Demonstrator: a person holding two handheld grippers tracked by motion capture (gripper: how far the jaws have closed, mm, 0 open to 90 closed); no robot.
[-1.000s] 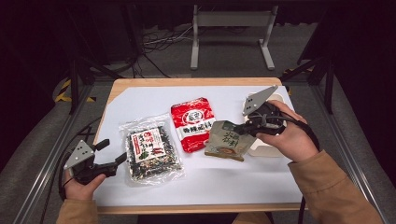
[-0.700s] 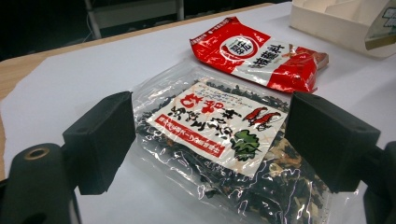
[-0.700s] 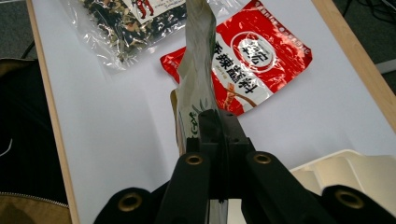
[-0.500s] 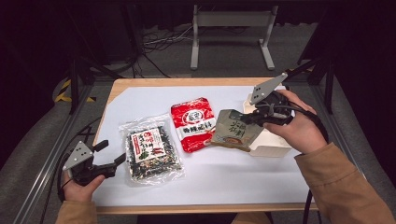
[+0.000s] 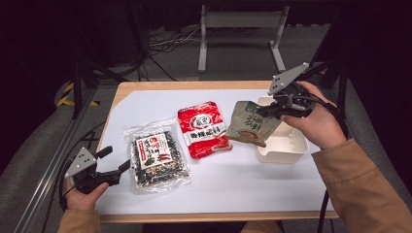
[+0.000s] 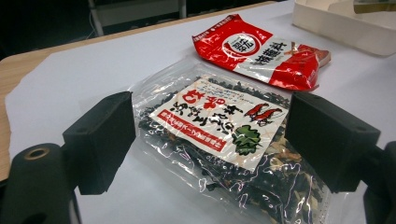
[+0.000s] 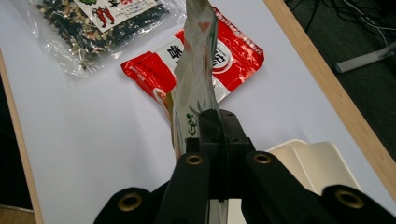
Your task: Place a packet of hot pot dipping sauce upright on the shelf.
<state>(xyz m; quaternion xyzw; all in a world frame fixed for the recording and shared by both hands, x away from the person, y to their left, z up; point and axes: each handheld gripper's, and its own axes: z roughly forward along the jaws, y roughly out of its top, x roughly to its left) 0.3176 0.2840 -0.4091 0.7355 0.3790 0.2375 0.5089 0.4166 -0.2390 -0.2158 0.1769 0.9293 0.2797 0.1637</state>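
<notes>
Green pouch (image 5: 251, 127) lifted twd white tray (image 5: 284, 146), right hand-held gripper (image 5: 266, 110) clamped on it, left hand-held gripper (image 5: 116, 167) open nr seaweed bag (image 5: 156, 158)

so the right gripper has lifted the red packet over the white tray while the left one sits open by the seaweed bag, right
Not the red packet, which lies flat on the table. The high view shows the right gripper shut on the grey-green pouch by the white tray. The left gripper is open by the seaweed bag.

Lit brightly from overhead on the white table (image 5: 243, 184), dark all around it. Soft, short shadows under the red packet (image 5: 202, 129). Glare on the clear bag (image 6: 224, 140) just beside that packet, specular streaks across its plastic. Blurred at close range on the black claw (image 7: 210, 140). Grainy overall.
</notes>
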